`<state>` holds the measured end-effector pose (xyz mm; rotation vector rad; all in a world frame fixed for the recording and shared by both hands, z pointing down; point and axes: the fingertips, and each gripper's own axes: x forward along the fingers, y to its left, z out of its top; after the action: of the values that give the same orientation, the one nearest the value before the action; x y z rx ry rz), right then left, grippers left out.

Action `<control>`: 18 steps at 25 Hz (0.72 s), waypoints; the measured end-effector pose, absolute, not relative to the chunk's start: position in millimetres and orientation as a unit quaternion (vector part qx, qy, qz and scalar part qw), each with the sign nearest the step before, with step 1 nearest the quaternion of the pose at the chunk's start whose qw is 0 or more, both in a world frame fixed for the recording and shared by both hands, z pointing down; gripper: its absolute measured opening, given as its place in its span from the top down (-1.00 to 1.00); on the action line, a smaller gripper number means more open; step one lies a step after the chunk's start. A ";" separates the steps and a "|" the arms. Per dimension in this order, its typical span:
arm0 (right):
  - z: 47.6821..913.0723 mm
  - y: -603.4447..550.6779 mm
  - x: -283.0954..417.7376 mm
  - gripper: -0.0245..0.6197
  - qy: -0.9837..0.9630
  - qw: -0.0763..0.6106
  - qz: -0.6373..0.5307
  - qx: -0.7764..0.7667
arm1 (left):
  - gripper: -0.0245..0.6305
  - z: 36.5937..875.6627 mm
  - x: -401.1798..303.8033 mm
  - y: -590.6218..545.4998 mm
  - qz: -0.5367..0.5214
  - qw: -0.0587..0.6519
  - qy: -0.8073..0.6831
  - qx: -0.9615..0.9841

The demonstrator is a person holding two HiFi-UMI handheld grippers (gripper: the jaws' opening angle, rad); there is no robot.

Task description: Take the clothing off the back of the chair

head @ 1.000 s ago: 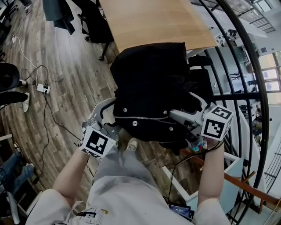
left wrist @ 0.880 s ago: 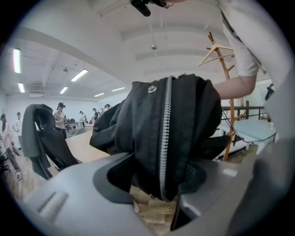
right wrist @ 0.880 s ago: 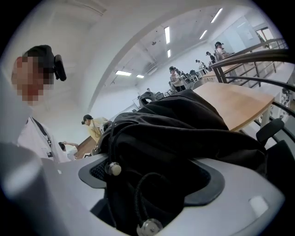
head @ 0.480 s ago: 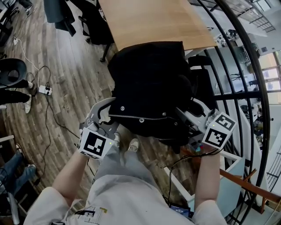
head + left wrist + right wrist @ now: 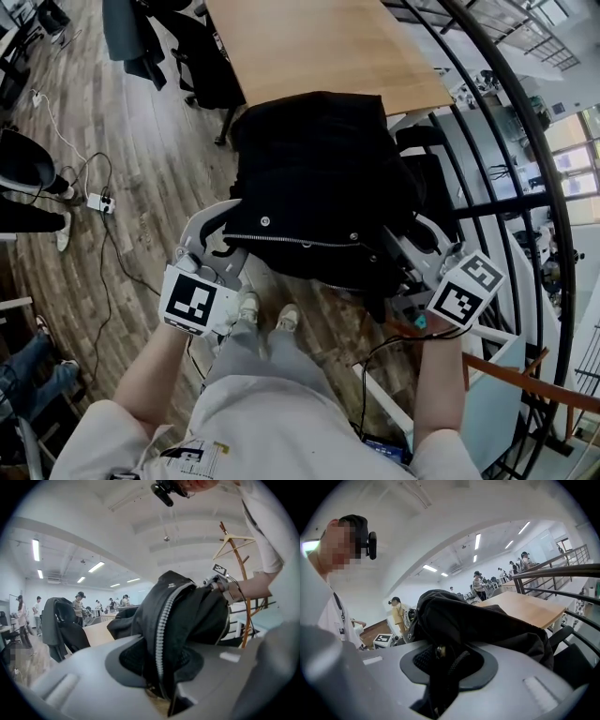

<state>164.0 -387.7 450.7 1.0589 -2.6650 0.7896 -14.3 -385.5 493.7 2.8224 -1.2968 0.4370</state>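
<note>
Black zip-front jacket (image 5: 314,178) fabric sits between both pairs of jaws. Your left gripper (image 5: 230,230) is closing on a fold along the silver zip, and your right gripper (image 5: 401,255) is closing on a bunched dark edge beside a small metal stud. Each has a narrow pinch of cloth rather than a handful. Let both grips finish squeezing before you pull harder, because a thin pinch will likely slip under the jacket's weight.

The jacket lies draped over the back of the black office chair (image 5: 433,183), which stands against the pale wooden tabletop (image 5: 319,47). Lift both hands evenly, high enough for the draped cloth to clear the top of the backrest, then draw it toward you. Keep your right side away from the black curved railing (image 5: 534,216), and watch that a trailing sleeve doesn't snag on the chair.
</note>
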 end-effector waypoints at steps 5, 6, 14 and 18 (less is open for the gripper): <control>410.2 -372.7 159.0 0.64 -0.902 0.032 0.231 0.364 | 0.68 438.0 -24.7 -377.3 0.076 0.009 -0.441 0.894; 397.9 -369.1 157.3 0.64 -0.904 0.017 0.224 0.363 | 0.68 422.6 -27.2 -374.7 0.062 0.005 -0.444 0.894; 316.0 -339.2 131.9 0.64 -0.919 -0.074 0.173 0.345 | 0.69 303.1 -55.8 -344.8 -0.032 -0.071 -0.458 0.885; 280.0 -321.5 115.4 0.63 -0.925 -0.097 0.145 0.338 | 0.70 257.5 -74.3 -318.8 -0.058 -0.092 -0.473 0.874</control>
<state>115.4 -321.5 280.0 1.1317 -3.1009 0.4848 -74.3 -318.8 257.5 2.9189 -1.5805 -0.1932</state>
